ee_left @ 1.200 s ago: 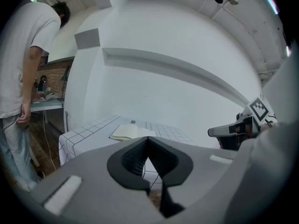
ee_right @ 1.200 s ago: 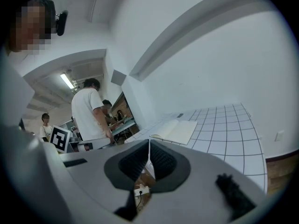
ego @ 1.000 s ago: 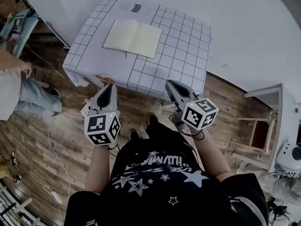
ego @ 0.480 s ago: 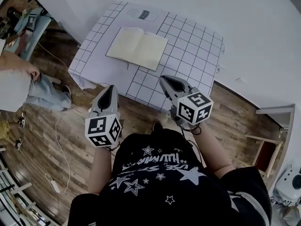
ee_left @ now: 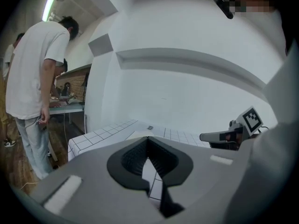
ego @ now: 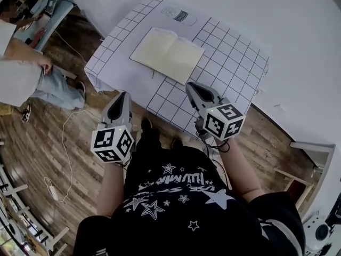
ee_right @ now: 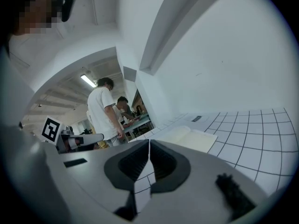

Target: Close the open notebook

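Open worktop (ego: 229,63) lies between the near edge and the notebook (ego: 167,48), and to its right. A wall (ego: 287,25) runs along the far and right sides; a bystander (ego: 18,76) stands off left.

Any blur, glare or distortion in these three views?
Head view: sharp, evenly lit, fisheye bows the table edges. Left gripper view: dark round vignette, ceiling tube light blown out. Right gripper view: same vignette; notebook reads clearly.

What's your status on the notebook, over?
Left gripper shut, empty; right gripper shut, empty. Notebook open flat on gridded table, untouched, both grippers short of it. Nothing lying in between.
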{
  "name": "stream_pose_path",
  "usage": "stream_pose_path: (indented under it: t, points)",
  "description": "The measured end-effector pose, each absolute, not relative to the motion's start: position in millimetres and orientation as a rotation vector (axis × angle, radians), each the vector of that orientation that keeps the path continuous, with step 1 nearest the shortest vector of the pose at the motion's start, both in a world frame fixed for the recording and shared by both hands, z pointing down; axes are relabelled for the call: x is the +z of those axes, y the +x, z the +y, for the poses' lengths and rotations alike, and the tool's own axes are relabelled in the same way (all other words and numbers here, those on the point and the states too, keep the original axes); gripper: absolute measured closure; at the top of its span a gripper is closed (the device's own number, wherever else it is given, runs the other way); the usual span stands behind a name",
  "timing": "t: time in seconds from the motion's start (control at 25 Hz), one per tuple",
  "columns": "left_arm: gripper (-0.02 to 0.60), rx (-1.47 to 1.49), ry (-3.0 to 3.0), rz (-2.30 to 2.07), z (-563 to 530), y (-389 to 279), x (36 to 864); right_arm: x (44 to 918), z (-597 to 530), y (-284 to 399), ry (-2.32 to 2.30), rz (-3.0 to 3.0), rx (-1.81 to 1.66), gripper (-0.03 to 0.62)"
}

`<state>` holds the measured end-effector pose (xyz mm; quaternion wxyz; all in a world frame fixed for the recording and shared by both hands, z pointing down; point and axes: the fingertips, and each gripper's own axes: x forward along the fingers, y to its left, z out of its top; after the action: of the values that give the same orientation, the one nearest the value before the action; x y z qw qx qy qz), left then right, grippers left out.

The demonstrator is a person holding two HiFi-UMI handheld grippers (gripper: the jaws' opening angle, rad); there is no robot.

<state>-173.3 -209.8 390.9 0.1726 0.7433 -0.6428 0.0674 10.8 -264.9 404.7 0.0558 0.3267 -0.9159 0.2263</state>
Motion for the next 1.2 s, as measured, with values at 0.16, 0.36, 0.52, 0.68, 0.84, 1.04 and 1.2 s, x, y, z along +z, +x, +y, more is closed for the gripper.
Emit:
stream_pose_path:
  t: [0.16, 0.36, 0.52, 0.68, 0.84, 1.04, 1.2]
  points:
    - [0.572, 0.240, 2.085, -1.815, -239.1, -189.8, 402.2, 407.7, -281.3, 11.8, 1.048, -2.762, 0.718, 0.579]
    - [0.571, 0.340, 2.083, -1.712, -285.0, -209.5, 432.9, 413.0, -311.4, 13.3, 1.170, -2.704, 0.739, 0.579]
    - [0.500, 0.394, 2.052, -1.648, -320.8, -230.8, 459.6, 414.5, -336.9, 10.6, 1.253, -2.659, 0.727, 0.579]
    - [0.492, 0.475, 2.022, -1.575, -349.4, -245.0, 490.8, 423.7, -356.5, 5.5, 1.333, -2.603, 0.765, 0.579]
    - [0.457, 0.556, 1.960, -1.521, -373.8, -259.0, 523.9, 433.0, -371.6, -7.6, 1.341, -2.565, 0.776, 0.579]
    - [0.459, 0.581, 1.906, -1.404, -394.3, -262.5, 548.4, 440.8, -388.1, -23.8, 1.353, -2.533, 0.810, 0.579]
    - [0.460, 0.623, 1.871, -1.337, -406.7, -260.4, 561.6, 441.3, -397.6, -31.6, 1.373, -2.514, 0.819, 0.579]
